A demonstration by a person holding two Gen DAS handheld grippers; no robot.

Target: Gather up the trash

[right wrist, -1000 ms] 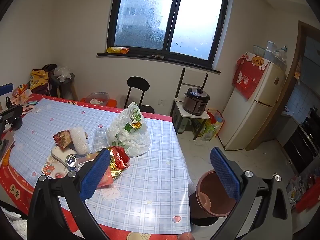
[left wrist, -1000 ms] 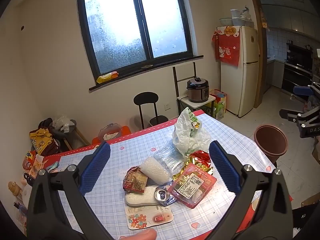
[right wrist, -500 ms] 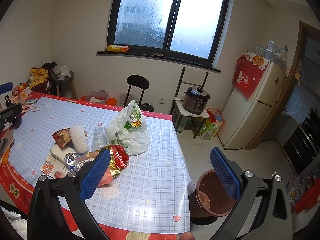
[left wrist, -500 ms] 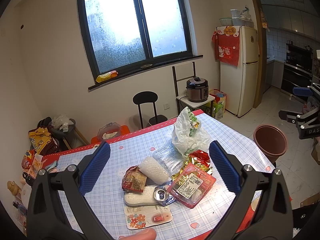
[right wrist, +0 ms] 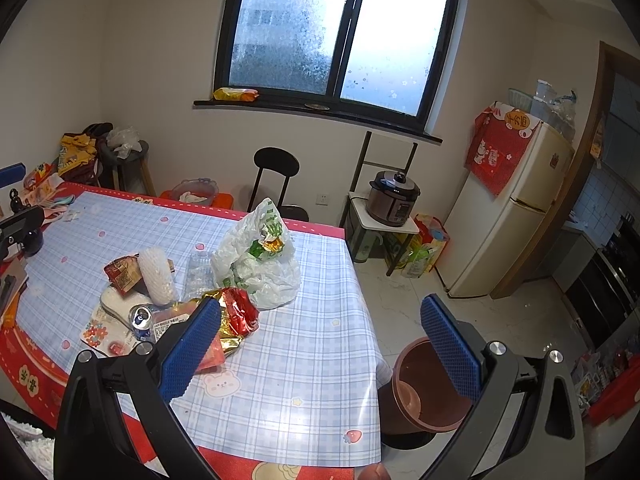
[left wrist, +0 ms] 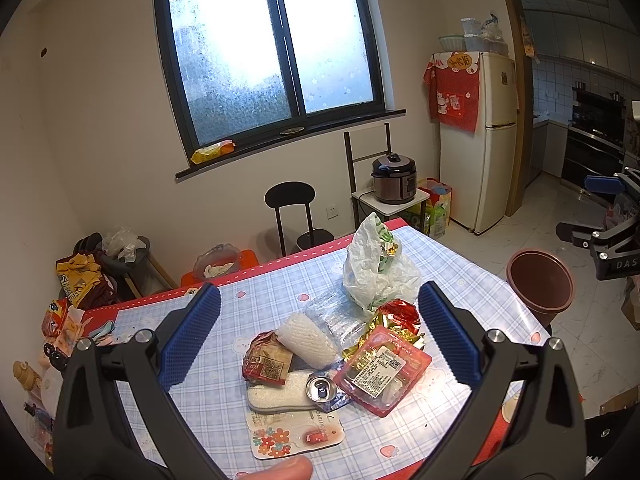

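Nothing on the table has moved since a second ago; both views have only shifted a tiny bit. Both tongs, the left gripper (left wrist: 319,330) and the right gripper (right wrist: 320,344), are spread wide and hold nothing. A pile of trash sits on the blue checked tablecloth (right wrist: 304,368): a white plastic bag (left wrist: 374,268), a pink food tray (left wrist: 382,370) and a squashed silver can (left wrist: 320,388). The brown round bin (right wrist: 424,392) stands on the floor beside the table.

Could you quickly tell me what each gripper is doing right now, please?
Left gripper: open, holding nothing, above the trash pile.
Right gripper: open, holding nothing, above the table edge near the bin.
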